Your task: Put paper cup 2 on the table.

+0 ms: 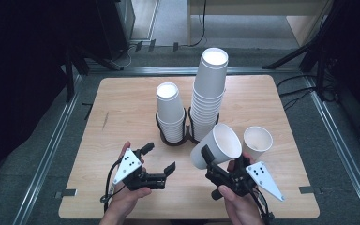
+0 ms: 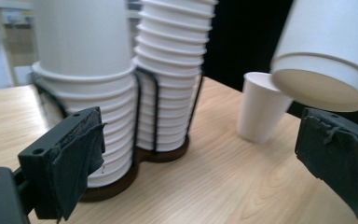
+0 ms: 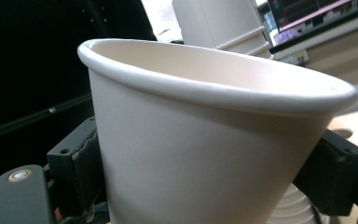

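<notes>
My right gripper is shut on a white paper cup, held above the table's front right and tilted with its mouth facing up and right. In the right gripper view the cup sits between the two black jaws of the gripper, pressed from both sides. My left gripper hovers low at the front left, open with nothing between its fingers. In its own view the left gripper faces the cup stacks, and the held cup hangs at the upper right.
A black wire holder in mid-table carries a short stack of cups and a tall stack. One loose cup stands upright to the right of the held one. The wooden table ends close behind the stacks.
</notes>
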`<state>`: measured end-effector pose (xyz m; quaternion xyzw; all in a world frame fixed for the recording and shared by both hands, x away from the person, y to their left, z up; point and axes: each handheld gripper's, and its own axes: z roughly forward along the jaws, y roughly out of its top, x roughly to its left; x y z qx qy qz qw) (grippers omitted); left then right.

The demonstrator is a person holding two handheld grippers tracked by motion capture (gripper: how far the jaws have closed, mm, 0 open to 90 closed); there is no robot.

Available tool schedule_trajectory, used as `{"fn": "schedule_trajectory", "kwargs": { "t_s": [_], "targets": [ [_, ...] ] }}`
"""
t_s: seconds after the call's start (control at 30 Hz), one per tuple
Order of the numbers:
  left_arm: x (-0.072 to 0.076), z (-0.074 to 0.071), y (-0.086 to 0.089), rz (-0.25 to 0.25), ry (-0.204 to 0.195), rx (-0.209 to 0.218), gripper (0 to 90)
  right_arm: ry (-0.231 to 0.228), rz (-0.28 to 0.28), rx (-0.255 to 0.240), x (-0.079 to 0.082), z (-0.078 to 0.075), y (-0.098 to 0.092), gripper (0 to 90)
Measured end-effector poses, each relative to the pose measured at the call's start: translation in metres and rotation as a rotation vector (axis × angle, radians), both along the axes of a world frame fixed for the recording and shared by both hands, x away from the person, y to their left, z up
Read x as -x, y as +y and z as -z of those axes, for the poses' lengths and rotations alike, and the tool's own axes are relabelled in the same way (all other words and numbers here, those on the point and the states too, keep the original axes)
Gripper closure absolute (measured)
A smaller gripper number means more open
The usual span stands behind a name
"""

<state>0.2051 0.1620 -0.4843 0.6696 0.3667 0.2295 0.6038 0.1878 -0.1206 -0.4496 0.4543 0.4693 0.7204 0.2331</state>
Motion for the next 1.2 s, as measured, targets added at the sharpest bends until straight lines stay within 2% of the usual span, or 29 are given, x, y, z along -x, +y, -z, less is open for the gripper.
{"fn": "schedule_trajectory", "kwargs": {
  "t_s": [0.07,0.17,0.2,0.23,0.27,0.33,0.4,0.53,0.7,0.77,0.87,1.1,1.2],
  "targets": [
    [-0.001,0.002,0.005,-0.025,0.009,-0.004,1.7,-0.031,0.015,0.051,0.001,0.001,0.002,14.0],
    [-0.004,0.006,0.014,-0.07,0.035,-0.007,1.7,-0.109,0.051,0.167,0.003,0.004,0.007,14.0],
    [-0.005,0.007,0.017,-0.083,0.041,-0.004,1.7,-0.12,0.054,0.189,0.004,0.005,0.008,14.0],
    [-0.005,0.007,0.017,-0.083,0.041,-0.004,1.7,-0.12,0.054,0.189,0.004,0.005,0.008,14.0],
    [-0.006,0.009,0.023,-0.12,0.05,-0.006,1.7,-0.157,0.07,0.254,0.005,0.008,0.011,14.0],
    [-0.008,0.011,0.029,-0.158,0.062,-0.009,1.7,-0.174,0.082,0.301,0.005,0.01,0.013,14.0],
    [-0.009,0.014,0.035,-0.194,0.073,-0.031,1.7,-0.179,0.085,0.33,0.005,0.013,0.015,14.0],
    [-0.01,0.018,0.045,-0.236,0.09,-0.017,1.7,-0.19,0.097,0.377,0.003,0.016,0.016,14.0],
    [-0.01,0.022,0.055,-0.285,0.103,-0.055,1.7,-0.205,0.116,0.425,0.0,0.019,0.015,14.0],
    [-0.009,0.025,0.059,-0.303,0.115,-0.056,1.7,-0.208,0.123,0.439,-0.001,0.02,0.014,13.9],
    [-0.008,0.03,0.064,-0.325,0.144,-0.059,1.7,-0.214,0.135,0.472,-0.002,0.023,0.014,14.0],
    [-0.003,0.037,0.078,-0.368,0.163,-0.064,1.6,-0.231,0.142,0.564,-0.005,0.033,0.017,13.9],
    [0.001,0.043,0.086,-0.383,0.169,-0.078,1.6,-0.225,0.134,0.579,-0.008,0.039,0.018,14.0]
  ]
}}
